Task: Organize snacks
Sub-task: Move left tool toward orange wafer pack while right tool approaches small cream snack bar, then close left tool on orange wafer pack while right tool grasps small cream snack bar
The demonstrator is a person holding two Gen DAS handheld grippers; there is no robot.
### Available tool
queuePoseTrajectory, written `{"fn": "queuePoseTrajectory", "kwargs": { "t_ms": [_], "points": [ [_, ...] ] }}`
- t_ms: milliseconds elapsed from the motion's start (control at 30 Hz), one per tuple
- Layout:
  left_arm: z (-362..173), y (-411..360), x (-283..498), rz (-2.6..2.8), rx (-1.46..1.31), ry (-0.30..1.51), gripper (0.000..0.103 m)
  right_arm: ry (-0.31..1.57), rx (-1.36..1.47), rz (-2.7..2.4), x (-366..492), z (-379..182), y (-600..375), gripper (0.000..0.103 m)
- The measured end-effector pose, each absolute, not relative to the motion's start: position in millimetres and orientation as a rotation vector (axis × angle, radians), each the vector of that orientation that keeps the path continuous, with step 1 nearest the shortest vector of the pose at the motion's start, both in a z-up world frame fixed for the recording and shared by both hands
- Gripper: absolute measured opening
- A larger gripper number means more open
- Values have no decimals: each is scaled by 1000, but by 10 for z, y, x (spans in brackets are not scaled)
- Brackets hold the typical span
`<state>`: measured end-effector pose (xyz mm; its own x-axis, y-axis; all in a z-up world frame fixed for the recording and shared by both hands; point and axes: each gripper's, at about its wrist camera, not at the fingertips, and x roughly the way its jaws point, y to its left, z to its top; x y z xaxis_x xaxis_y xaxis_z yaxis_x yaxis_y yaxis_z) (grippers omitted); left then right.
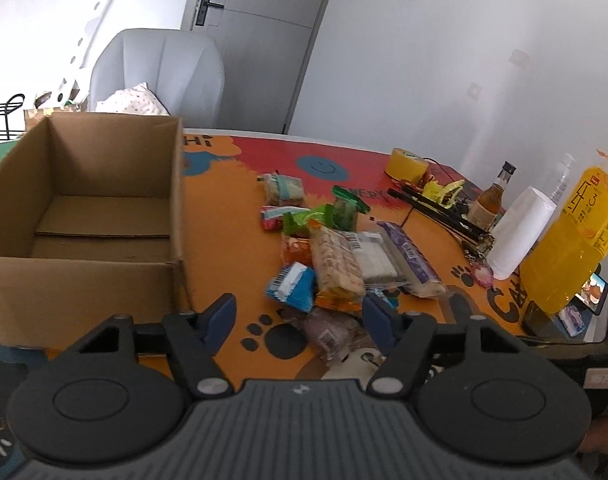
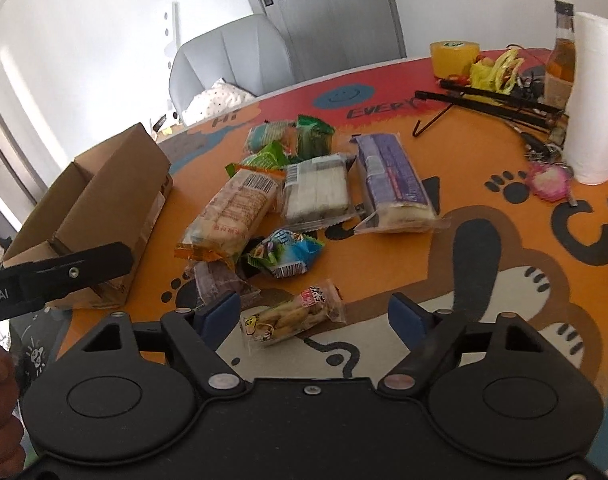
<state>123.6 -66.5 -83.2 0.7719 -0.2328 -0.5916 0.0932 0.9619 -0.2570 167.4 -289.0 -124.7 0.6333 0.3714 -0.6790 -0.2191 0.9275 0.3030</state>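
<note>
Right gripper point(image 2: 315, 316): we see its blue-padded fingers point(image 2: 219, 314) spread apart, touching nothing. A small clear crinkly packet of brown biscuits with a red label point(image 2: 291, 317) lies on the table between the pads, clear of both. Left gripper point(image 1: 299, 316): pads likewise apart and gripping nothing, hovering above a dark purple-brown wrapped snack point(image 1: 328, 332) at the near side of the pile.

Handling, our judgement: the small packets look light, with slick film that crackles and slides; the biscuits inside are likely brittle. We would pinch across the short width at mid-body, not at the crimped end seals, and press gently.

Outward from the fingers, the pile lies mid-table on the orange cartoon-printed tablecloth point(image 2: 484, 248):
- long orange-ended packet of pale wafers point(image 2: 227, 216), one
- clear packet of white bars point(image 2: 318, 192), one
- long purple-labelled packet point(image 2: 392, 184), one; the three long ones look stiffer and need a mid-length grip
- blue-green small pouch point(image 2: 287, 254), one
- green pouches toward the far edge point(image 2: 312, 136), at least two; overlap prevents an exact count

We count about nine or ten snack packets; not certain.

Open brown cardboard box point(image 1: 103, 184), one, at the table's left edge, nothing visible inside.

Right edge clutter: one yellow tape roll point(image 1: 408, 164), one white paper roll point(image 1: 520, 232), one yellow juice bottle point(image 1: 572, 236).
</note>
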Motion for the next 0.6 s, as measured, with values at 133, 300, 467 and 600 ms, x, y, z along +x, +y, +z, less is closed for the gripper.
{"fn": "queuePoseTrajectory", "kwargs": {
  "t_ms": [133, 300, 467, 600],
  "points": [
    [-889, -747, 1347, -190, -217, 691, 63, 843, 192, 357, 1728, -1318, -2852, 72],
    [-940, -820, 1453, -202, -219, 710, 61, 822, 141, 361, 1739, -1320, -2817, 52],
    [-964, -902, 1546, -218, -217, 718, 61, 817, 153, 344, 1788, -1329, -2927, 29],
    [-975, -958, 1615, -230, -213, 720, 61, 810, 157, 319, 1804, -1338, -2992, 25]
  ]
}}
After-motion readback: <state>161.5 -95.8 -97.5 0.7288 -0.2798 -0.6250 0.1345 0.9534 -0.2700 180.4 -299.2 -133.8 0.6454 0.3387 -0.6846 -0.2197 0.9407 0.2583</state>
